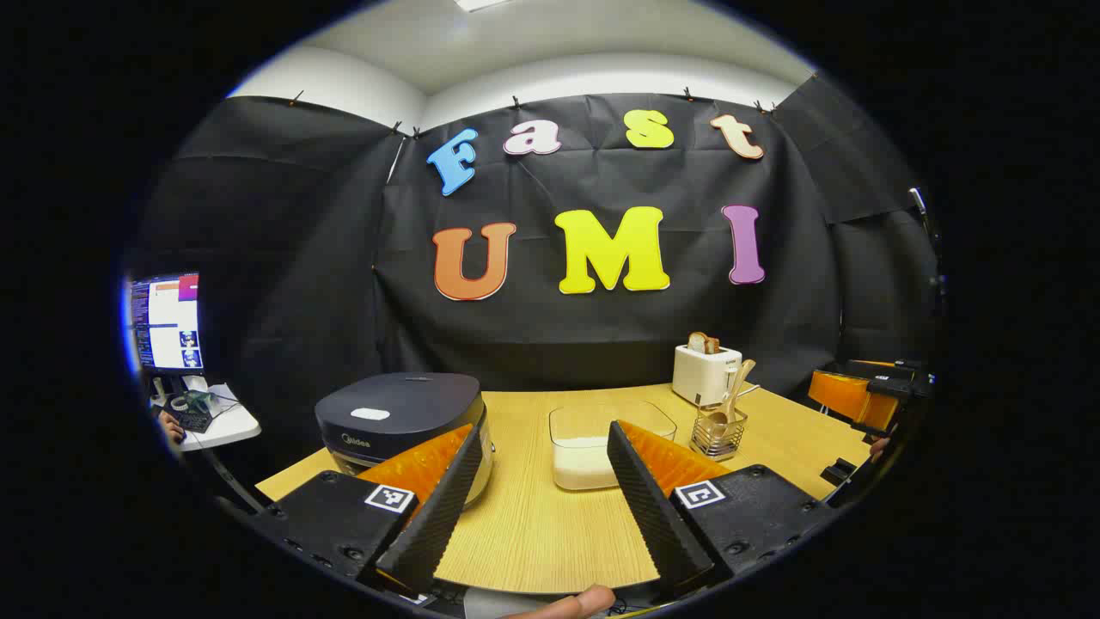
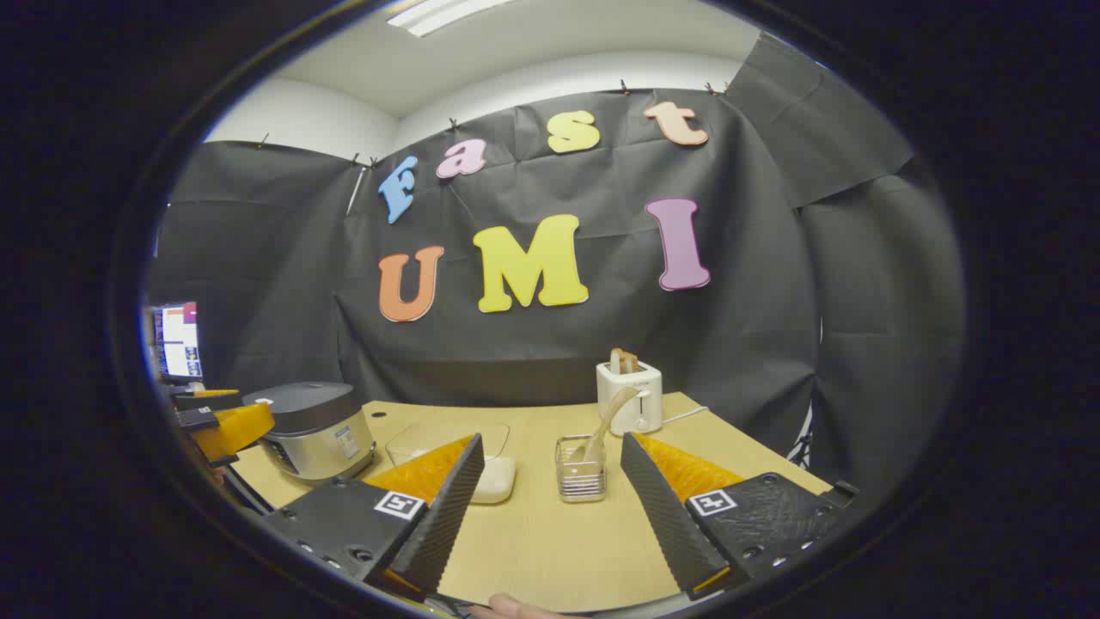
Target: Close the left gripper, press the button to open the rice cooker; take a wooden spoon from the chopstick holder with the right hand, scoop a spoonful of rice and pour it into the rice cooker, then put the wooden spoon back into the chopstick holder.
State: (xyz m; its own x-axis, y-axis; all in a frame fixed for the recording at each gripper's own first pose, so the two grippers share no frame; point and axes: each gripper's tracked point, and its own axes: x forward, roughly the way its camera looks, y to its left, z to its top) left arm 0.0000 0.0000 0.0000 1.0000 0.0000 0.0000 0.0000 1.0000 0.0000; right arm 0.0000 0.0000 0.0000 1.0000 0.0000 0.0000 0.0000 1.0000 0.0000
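**Two grippers hanging apart over the table, cooker lid down**

Two views are coming in, and I am logging from largest item to smallest.

Wooden table (image 1: pixel 533 533): it is carrying everything listed below.

Rice cooker (image 1: pixel 400 421): it is sitting at the table's left end with its dark lid down. In the right gripper view the rice cooker (image 2: pixel 314 430) is showing its metal side wall.

Left gripper (image 1: pixel 541 516): I am holding it above the near edge of the table, its fingers standing wide apart and gripping nothing. Its left finger is overlapping the cooker in my view; I cannot tell if it is touching.

Right gripper (image 2: pixel 550 524): its fingers are also standing wide apart, with nothing between them, above the near table edge.

Toaster (image 1: pixel 706 371): it is standing at the back right, with bread sticking out of the top.

Clear rice container (image 1: pixel 601 447): it is lying right of the cooker, with white rice in the bottom.

Chopstick holder (image 1: pixel 718 434): it is standing just right of the container and in front of the toaster.

Wooden spoon (image 1: pixel 735 391): it is leaning upright in the holder, handle tilting right. In the right gripper view the spoon (image 2: pixel 606 421) is showing between my fingers.
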